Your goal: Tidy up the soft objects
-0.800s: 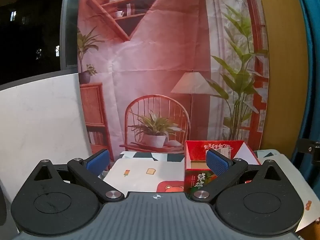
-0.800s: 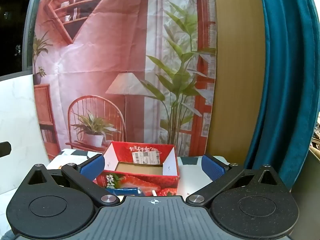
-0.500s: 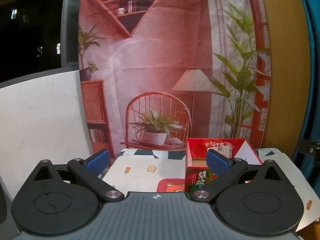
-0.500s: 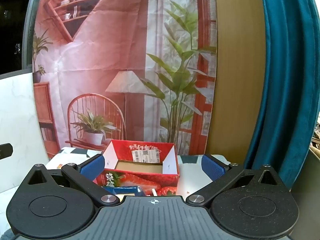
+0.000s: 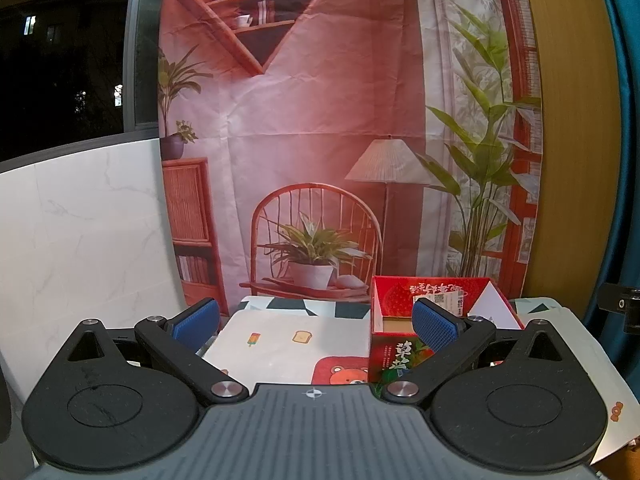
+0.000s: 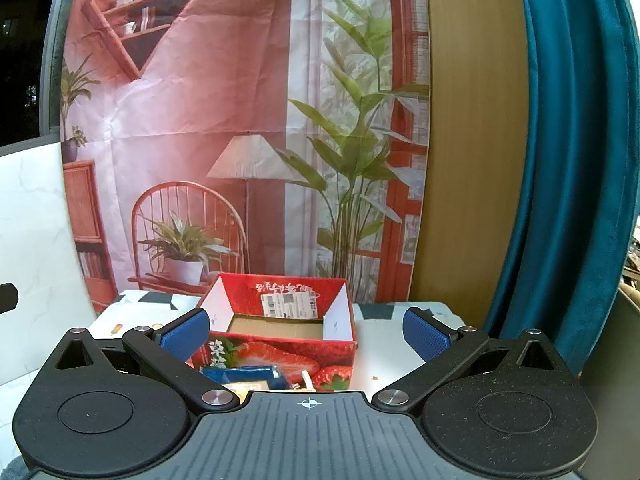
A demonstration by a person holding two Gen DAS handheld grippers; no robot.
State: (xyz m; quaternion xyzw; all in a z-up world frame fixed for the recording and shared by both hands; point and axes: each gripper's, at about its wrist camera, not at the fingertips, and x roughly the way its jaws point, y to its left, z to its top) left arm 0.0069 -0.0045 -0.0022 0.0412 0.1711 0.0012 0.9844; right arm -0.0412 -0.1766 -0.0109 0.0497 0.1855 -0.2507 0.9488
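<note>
Since the earlier frames both cameras have tipped slightly downward, so the open-topped red cardboard box printed with strawberries point(image 6: 280, 332) sits a little higher in each view and more of what lies in front of it shows; nothing on the table itself appears to have shifted. The left gripper point(image 5: 316, 322) has its blue-padded jaws spread wide and empty, hovering over the white table mat with small food and bear prints point(image 5: 296, 344), with the box just to its right and partly behind the right pad. The right gripper point(image 6: 306, 332) is equally wide and empty, the box framed between its pads. Just in front of the box, at the bottom edge of the right view, lies a blue soft packet point(image 6: 248, 376) among other small items too hidden to name; these look like the things to be sorted. The box interior shows only bare cardboard, so the task seems barely begun, at the approach stage. The next move probably calls for lowering the right gripper onto the blue packet, closing gently, then lifting it clear of the box's front wall.
</note>
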